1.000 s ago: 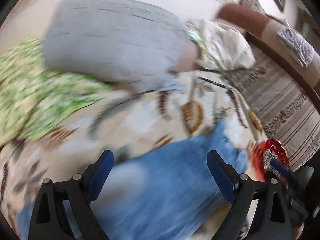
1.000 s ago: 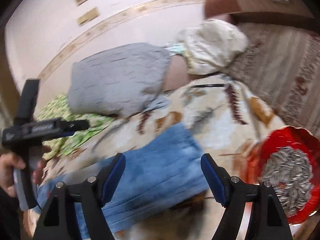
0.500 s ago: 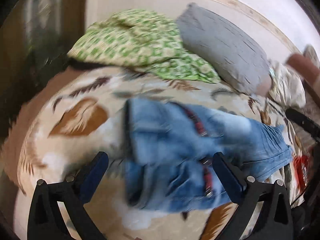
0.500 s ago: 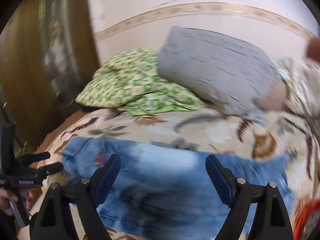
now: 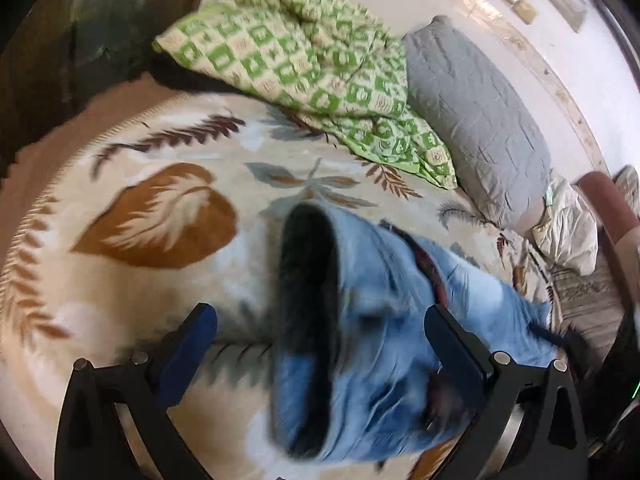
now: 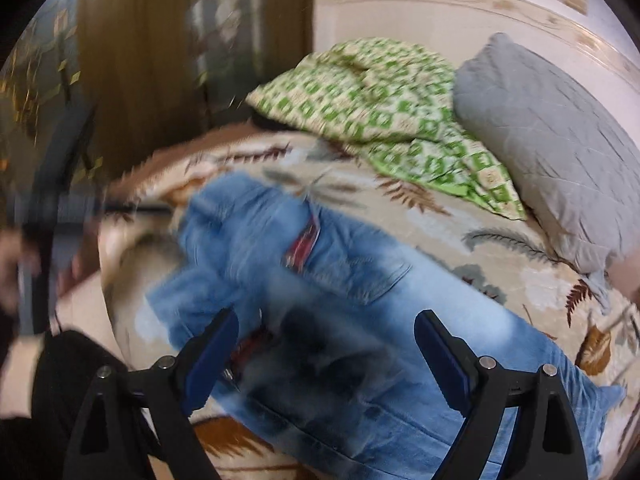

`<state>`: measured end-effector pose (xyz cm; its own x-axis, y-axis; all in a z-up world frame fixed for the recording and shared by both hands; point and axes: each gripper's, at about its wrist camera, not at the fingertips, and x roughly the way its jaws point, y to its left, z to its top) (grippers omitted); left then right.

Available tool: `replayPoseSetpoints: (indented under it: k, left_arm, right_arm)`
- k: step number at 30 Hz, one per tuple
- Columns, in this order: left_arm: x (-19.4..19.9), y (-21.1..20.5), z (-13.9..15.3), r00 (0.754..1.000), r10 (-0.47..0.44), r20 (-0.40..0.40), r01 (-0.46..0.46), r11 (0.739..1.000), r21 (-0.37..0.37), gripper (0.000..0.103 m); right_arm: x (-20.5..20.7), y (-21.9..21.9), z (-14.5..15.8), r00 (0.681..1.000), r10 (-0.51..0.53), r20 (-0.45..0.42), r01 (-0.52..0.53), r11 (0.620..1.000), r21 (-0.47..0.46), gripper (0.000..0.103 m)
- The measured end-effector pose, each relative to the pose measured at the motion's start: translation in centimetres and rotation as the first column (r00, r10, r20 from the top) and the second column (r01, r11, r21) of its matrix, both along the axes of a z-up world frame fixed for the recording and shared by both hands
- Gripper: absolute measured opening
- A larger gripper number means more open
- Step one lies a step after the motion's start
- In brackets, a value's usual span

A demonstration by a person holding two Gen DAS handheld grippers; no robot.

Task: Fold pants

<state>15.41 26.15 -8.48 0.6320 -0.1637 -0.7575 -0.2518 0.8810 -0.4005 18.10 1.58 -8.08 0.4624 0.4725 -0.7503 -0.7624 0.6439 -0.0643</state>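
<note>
Light blue jeans lie spread on a bed with a leaf-patterned blanket; a red waist lining shows. In the left wrist view the waist end of the jeans gapes open, dark inside, close in front of my left gripper, which is open and empty. My right gripper is open and empty, just above the jeans' upper part. The left gripper shows blurred at the left edge of the right wrist view.
A green checked cover and a grey pillow lie at the head of the bed by the wall. A cream bundle lies to the right. A brown curtain hangs beyond the bed's left edge.
Both grippers have swung from the leg end to the waist end of the jeans and come closer to the fabric. Both stay open.
</note>
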Motion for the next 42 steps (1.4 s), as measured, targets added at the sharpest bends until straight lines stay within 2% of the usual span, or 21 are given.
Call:
replayPoseSetpoints:
  k: [3, 7, 8, 9, 10, 11, 12, 15, 17, 20, 23, 26, 30, 32, 35, 36, 37, 38, 39, 40, 42]
  left_arm:
    - [3.0, -0.6, -1.1, 0.997, -0.029, -0.064, 0.025, 0.998, -0.062, 0.103]
    - [4.6, -1.6, -3.1, 0.991, -0.045, -0.126, 0.028, 0.991, -0.135, 0.103]
    - [4.7, -1.6, -3.3, 0.99, -0.038, -0.137, 0.02, 0.991, -0.132, 0.096]
    - [4.7, -1.7, -3.7, 0.987, -0.034, -0.158, 0.015, 0.993, -0.118, 0.062]
    - [4.7, -1.8, -3.8, 0.986, -0.046, -0.163, 0.025, 0.992, -0.124, 0.026]
    - [4.7, -2.0, -3.9, 0.983, -0.082, -0.162, 0.056, 0.985, -0.161, 0.015]
    - [4.5, -2.2, -3.5, 0.984, -0.094, -0.153, 0.07, 0.986, -0.152, 0.01]
    - [3.5, -3.4, -1.0, 0.984, -0.137, -0.114, 0.129, 0.989, -0.07, 0.008]
    - [2.2, -3.8, 1.1, 0.984, -0.166, -0.067, 0.162, 0.985, -0.062, 0.008]
    - [0.3, -4.1, 3.0, 0.978, -0.205, -0.028, 0.202, 0.977, -0.074, 0.008]
    - [-1.7, -4.7, 2.8, 0.971, -0.235, -0.056, 0.231, 0.971, -0.067, 0.009]
    - [-2.6, -4.9, 0.7, 0.966, -0.232, -0.112, 0.229, 0.973, -0.038, 0.009]
    - [-2.0, -4.8, -4.6, 0.951, -0.21, -0.227, 0.207, 0.978, -0.036, 0.013]
    - [-1.8, -4.9, -6.0, 0.951, -0.214, -0.221, 0.208, 0.977, -0.05, 0.013]
    - [-2.0, -5.0, -5.5, 0.955, -0.213, -0.208, 0.21, 0.977, -0.036, 0.014]
    - [-2.1, -5.1, -5.3, 0.955, -0.217, -0.201, 0.214, 0.976, -0.038, 0.018]
    - [-2.4, -5.1, -4.7, 0.957, -0.217, -0.192, 0.214, 0.976, -0.036, 0.031]
    - [-2.7, -5.1, -4.4, 0.958, -0.221, -0.182, 0.216, 0.975, -0.046, 0.047]
    - [-3.2, -5.0, -3.4, 0.965, -0.201, -0.167, 0.2, 0.98, -0.024, 0.098]
    - [-3.8, -4.8, -2.3, 0.976, -0.165, -0.139, 0.17, 0.985, 0.025, 0.103]
    - [-4.7, -4.6, -0.6, 0.985, -0.149, -0.086, 0.156, 0.985, 0.074, 0.103]
  right_arm:
    - [0.0, 1.2, -2.0, 0.998, 0.051, 0.029, -0.048, 0.997, -0.067, 0.091]
    - [0.8, 2.8, -4.1, 0.997, 0.071, 0.034, -0.067, 0.992, -0.106, 0.091]
    - [1.1, 3.1, -4.6, 0.998, 0.061, 0.034, -0.056, 0.991, -0.123, 0.085]
    - [1.6, 3.3, -5.3, 0.999, 0.046, 0.018, -0.043, 0.989, -0.145, 0.059]
    - [2.1, 3.3, -5.7, 0.999, 0.034, -0.019, -0.037, 0.988, -0.148, 0.047]
    - [2.5, 3.2, -5.9, 0.999, 0.014, -0.033, -0.019, 0.989, -0.145, 0.02]
    - [2.4, 2.8, -5.7, 1.0, 0.009, -0.025, -0.012, 0.992, -0.128, 0.014]
    - [1.3, 2.0, -4.2, 0.999, 0.037, 0.017, -0.034, 0.992, -0.119, 0.012]
    - [0.1, 1.4, -2.7, 0.997, 0.064, 0.044, -0.059, 0.992, -0.115, 0.012]
    - [-1.6, 0.4, -0.8, 0.993, 0.099, 0.061, -0.092, 0.99, -0.108, 0.012]
    - [-3.5, -0.3, -0.2, 0.991, 0.123, 0.046, -0.118, 0.987, -0.106, 0.012]
    - [-5.2, -0.3, -1.7, 0.991, 0.132, 0.031, -0.127, 0.984, -0.127, 0.012]
    - [-5.8, 0.3, -5.8, 0.994, 0.11, -0.003, -0.109, 0.98, -0.168, 0.012]
    - [-6.4, 0.7, -7.5, 0.994, 0.106, 0.018, -0.1, 0.975, -0.199, 0.013]
    - [-7.3, 0.6, -7.8, 0.992, 0.092, 0.088, -0.071, 0.974, -0.213, 0.02]
    - [-7.1, 0.4, -7.6, 0.994, 0.076, 0.083, -0.056, 0.974, -0.218, 0.031]
    - [-6.9, 0.1, -7.4, 0.996, 0.055, 0.075, -0.037, 0.975, -0.219, 0.042]
    - [-6.6, -0.7, -6.8, 0.998, 0.025, 0.057, -0.014, 0.98, -0.196, 0.075]
    - [-6.6, -1.6, -6.0, 0.999, 0.002, 0.052, 0.006, 0.989, -0.149, 0.086]
    - [-6.6, -2.5, -5.2, 0.998, -0.019, 0.052, 0.025, 0.993, -0.112, 0.086]
    - [-6.3, -4.6, -3.5, 0.996, -0.074, 0.041, 0.076, 0.995, -0.06, 0.086]
